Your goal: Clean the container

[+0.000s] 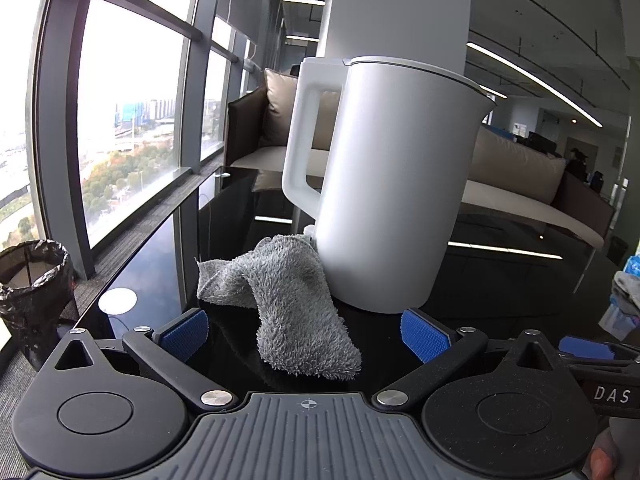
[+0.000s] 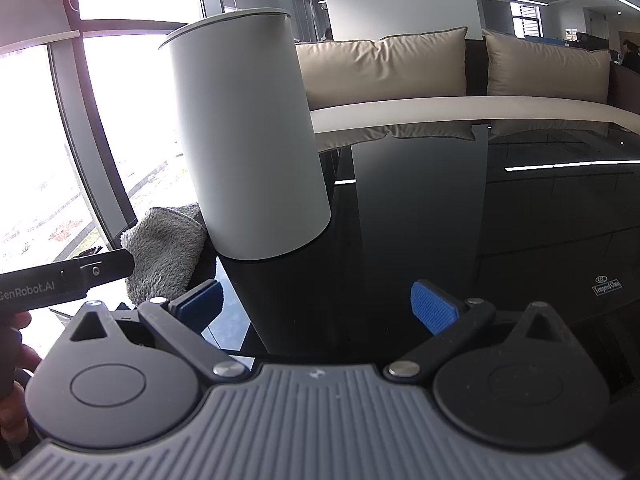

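Left wrist: hand-held gripper [image 1: 304,334] agape, empty.

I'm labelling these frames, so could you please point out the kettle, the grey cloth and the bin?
kettle [image 1: 392,184]: left wrist view, middle of its white body.
grey cloth [image 1: 288,300]: left wrist view, its fluffy middle fold.
bin [image 1: 32,296]: left wrist view, its black liner.

"DAS" marks the right gripper [image 1: 586,350]; "GenRobot.AI" the left gripper [image 2: 120,262]; "Tempered Glass" the table [image 2: 607,286].

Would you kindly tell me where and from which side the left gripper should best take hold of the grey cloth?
Probably the raised fold of the grey cloth nearest the open left gripper, approached straight ahead and low. That hump stands off the glass table, clear of the white kettle, so the fingers could close around it.
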Demonstrator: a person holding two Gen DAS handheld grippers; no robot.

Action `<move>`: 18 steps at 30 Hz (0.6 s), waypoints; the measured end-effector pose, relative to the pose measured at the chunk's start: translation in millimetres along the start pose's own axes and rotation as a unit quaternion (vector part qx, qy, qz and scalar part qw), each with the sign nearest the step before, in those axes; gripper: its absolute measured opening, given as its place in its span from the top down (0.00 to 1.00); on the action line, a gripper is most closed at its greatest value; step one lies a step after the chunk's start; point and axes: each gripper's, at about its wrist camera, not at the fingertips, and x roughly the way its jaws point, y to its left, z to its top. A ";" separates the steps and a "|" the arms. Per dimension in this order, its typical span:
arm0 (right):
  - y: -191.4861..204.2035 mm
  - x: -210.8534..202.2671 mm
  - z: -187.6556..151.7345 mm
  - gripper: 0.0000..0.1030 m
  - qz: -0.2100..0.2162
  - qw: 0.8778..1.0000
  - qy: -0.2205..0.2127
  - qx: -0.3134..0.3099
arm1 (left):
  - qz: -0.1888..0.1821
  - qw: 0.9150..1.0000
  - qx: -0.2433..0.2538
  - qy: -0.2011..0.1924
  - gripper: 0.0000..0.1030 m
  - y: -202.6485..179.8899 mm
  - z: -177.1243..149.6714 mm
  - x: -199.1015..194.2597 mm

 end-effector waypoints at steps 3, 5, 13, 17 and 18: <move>-0.2 0.1 0.7 0.01 0.001 1.000 0.003 0.000 | 0.000 1.000 -0.002 0.001 0.01 0.6 1.4 0.6; -0.4 0.2 1.1 0.01 0.002 1.000 0.005 0.001 | 0.000 1.000 -0.003 0.001 0.01 1.0 2.4 1.0; -7.1 -6.0 6.3 0.01 0.004 1.000 0.007 0.003 | 0.000 1.000 -0.005 0.002 0.01 0.9 1.8 0.2; -9.6 -6.7 10.0 0.01 0.005 1.000 0.009 0.002 | 0.000 1.000 -0.006 0.002 0.01 3.4 2.2 1.5; -10.1 -7.1 11.2 0.01 0.006 1.000 0.009 0.002 | 0.000 1.000 -0.005 0.002 0.01 2.7 1.9 1.5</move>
